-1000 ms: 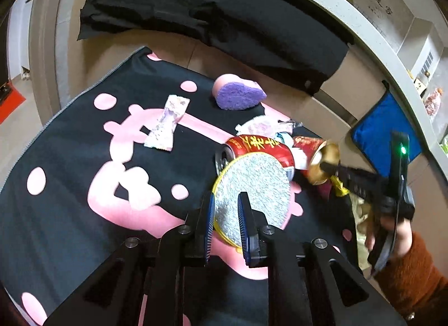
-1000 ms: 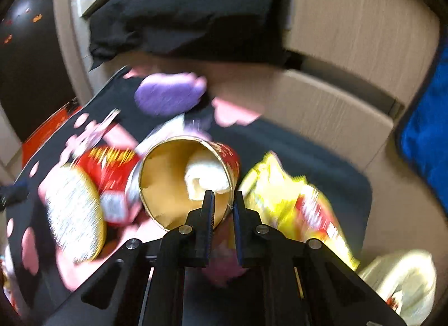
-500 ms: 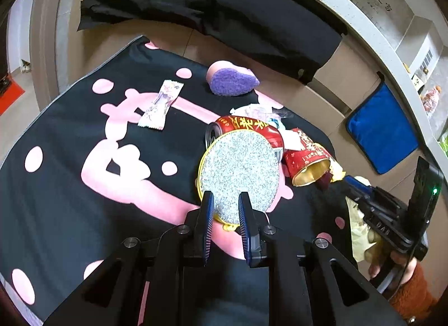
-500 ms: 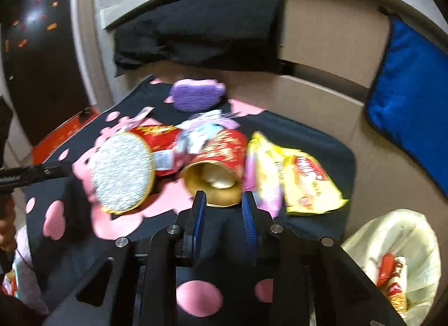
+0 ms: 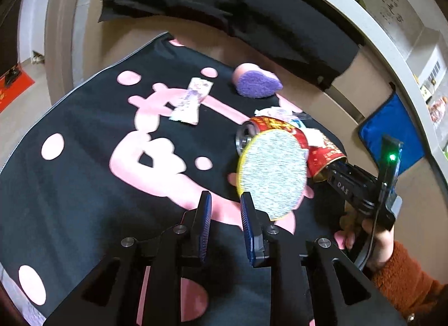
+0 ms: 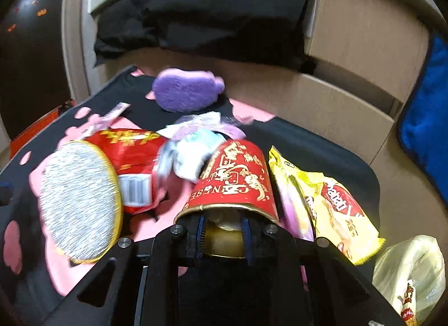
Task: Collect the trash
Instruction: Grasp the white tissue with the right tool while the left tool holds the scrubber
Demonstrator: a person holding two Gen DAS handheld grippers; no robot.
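right gripper reaches into the mouth of the red cup

the right gripper (image 6: pixel 223 232) has its tips inside the gold-lined mouth of the red paper cup with gold lettering (image 6: pixel 235 183), which lies on its side on the black mat with pink shapes (image 5: pixel 84 185). its jaws have just been closing a little and stand narrowly apart, pads off the rim. the left gripper (image 5: pixel 224 214) has just been opening; its jaws are slightly spread and pinch nothing, beside the round silver foil lid with a yellow edge (image 5: pixel 273 174).
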